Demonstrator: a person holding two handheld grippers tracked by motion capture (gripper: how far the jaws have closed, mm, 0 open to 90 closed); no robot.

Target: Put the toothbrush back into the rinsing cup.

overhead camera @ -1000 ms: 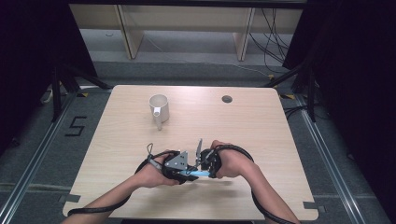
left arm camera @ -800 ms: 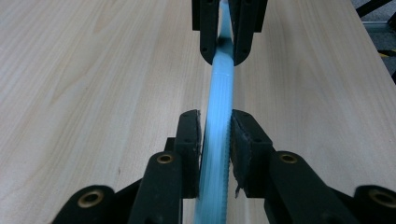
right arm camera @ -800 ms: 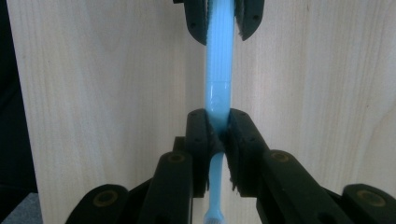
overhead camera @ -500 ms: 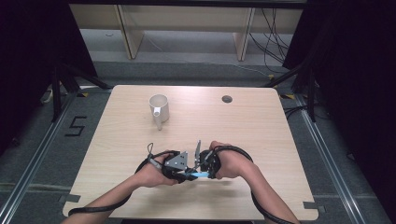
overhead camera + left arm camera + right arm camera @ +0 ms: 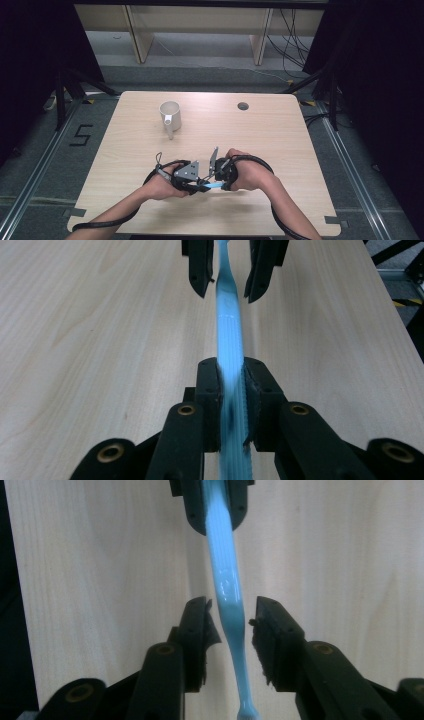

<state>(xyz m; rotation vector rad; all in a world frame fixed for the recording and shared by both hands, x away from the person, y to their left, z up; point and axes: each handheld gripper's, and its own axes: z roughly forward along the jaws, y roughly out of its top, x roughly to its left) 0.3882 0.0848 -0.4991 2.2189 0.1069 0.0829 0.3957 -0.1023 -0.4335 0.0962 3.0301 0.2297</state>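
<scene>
Right gripper [image 5: 232, 625] fingers opened, left gripper [image 5: 231, 385] clamping toothbrush [image 5: 230, 330]

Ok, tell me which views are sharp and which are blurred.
High view: evenly lit, table crisp, surroundings dark. Left gripper view: blue toothbrush smears near the lens, sharper farther off. Right gripper view: its handle is clear; the wood grain is soft.

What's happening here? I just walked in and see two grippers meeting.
A person is passing a light-blue toothbrush between two hand-held grippers above the table. The left gripper is clamped on its handle; the right gripper has just been opening, its pads clear of the brush. A white mug stands farther back.
</scene>
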